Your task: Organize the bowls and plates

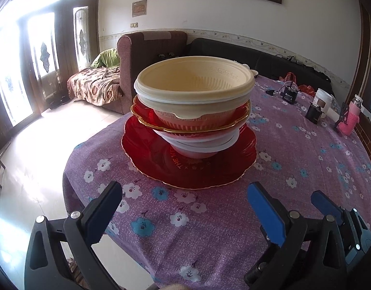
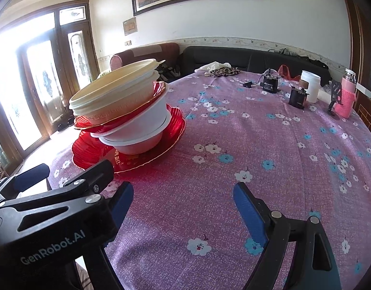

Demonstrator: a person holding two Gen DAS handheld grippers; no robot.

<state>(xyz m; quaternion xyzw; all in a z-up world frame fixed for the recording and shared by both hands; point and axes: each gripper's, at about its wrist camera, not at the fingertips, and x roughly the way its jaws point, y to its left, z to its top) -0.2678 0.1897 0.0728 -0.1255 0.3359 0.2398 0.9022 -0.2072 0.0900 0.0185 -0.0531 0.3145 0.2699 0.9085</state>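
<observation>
Red plate (image 1: 190, 166) carrying white bowls (image 1: 197, 145), second red plate (image 1: 146, 118), cream bowls (image 1: 195, 89); stacking seemingly done, leaning. Left gripper (image 1: 185, 207), right gripper (image 2: 183, 200) hovering spread, empty.

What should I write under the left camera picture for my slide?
Open left gripper facing a wobbly stack of cream bowls and red plates.

Both grippers: black plastic linkage arms with triangular cut-outs, silver round rivets, small screws. Left gripper (image 1: 185, 201) and right gripper (image 2: 183, 201) carry blue finger pads (image 2: 249, 211). White "GenRobot.AI" lettering (image 2: 53, 246) marks one black arm.
</observation>
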